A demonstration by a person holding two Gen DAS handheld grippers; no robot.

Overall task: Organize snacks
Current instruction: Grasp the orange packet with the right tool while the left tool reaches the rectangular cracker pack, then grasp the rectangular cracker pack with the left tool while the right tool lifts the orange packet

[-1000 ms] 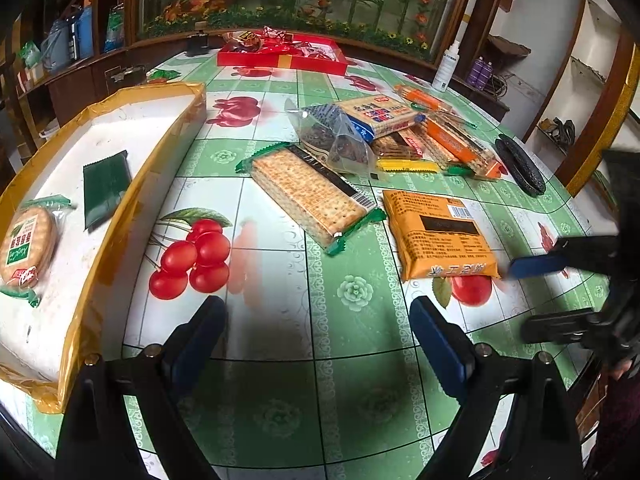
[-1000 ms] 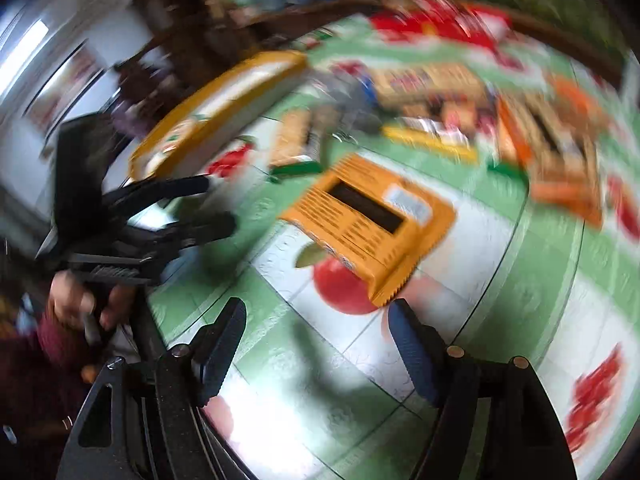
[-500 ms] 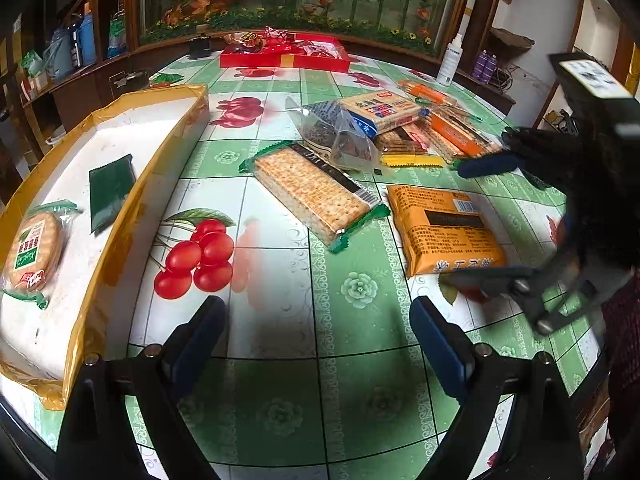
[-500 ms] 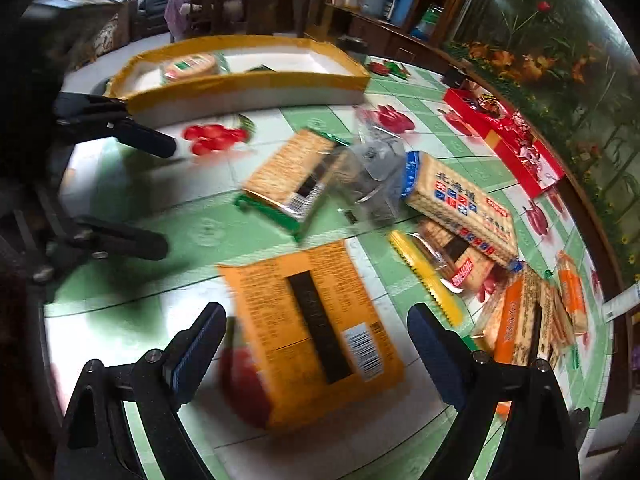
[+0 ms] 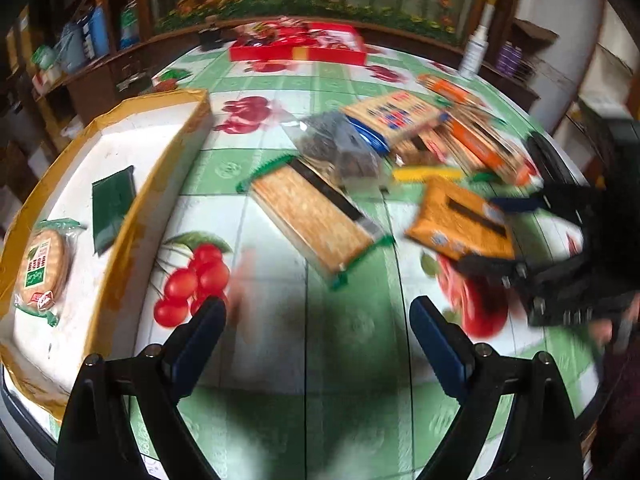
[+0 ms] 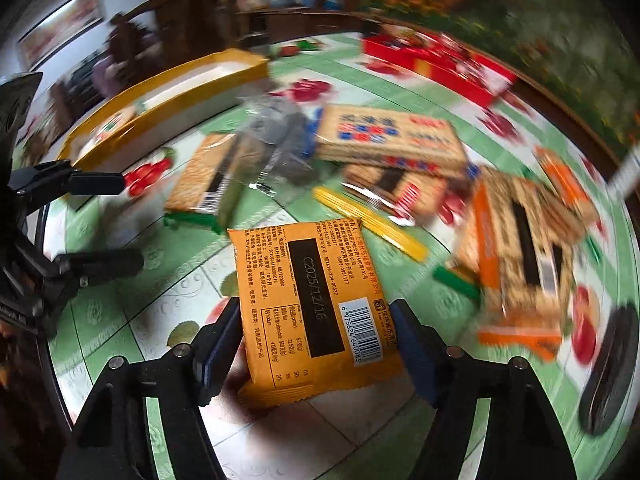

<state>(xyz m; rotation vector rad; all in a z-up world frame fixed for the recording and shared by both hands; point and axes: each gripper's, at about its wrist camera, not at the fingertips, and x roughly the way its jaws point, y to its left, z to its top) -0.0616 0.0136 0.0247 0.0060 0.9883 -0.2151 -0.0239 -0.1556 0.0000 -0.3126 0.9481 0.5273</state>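
An orange snack packet (image 6: 312,304) with a black stripe and a barcode sits between the fingers of my right gripper (image 6: 314,312). The jaws are closing, and both pads touch its side edges. In the left wrist view the packet (image 5: 460,224) hangs tilted just above the tablecloth in the right gripper (image 5: 500,234). My left gripper (image 5: 316,312) is open over bare cloth with nothing between its fingers; the left gripper (image 6: 116,220) also shows at the left of the right wrist view. A yellow-rimmed tray (image 5: 132,216) at the left holds a round cracker pack (image 5: 42,268) and a dark green packet (image 5: 112,204).
On the fruit-print cloth lie a long cracker pack (image 5: 312,220), a clear bag of dark snacks (image 5: 340,152), a printed biscuit box (image 5: 392,114), a yellow stick (image 5: 426,174) and orange packs (image 5: 480,148). A red box (image 5: 296,46) and white bottle (image 5: 474,52) stand behind.
The right gripper came down over the orange packet, closed onto its edges and tipped it up off the cloth. The left gripper shifted slightly and stayed open.
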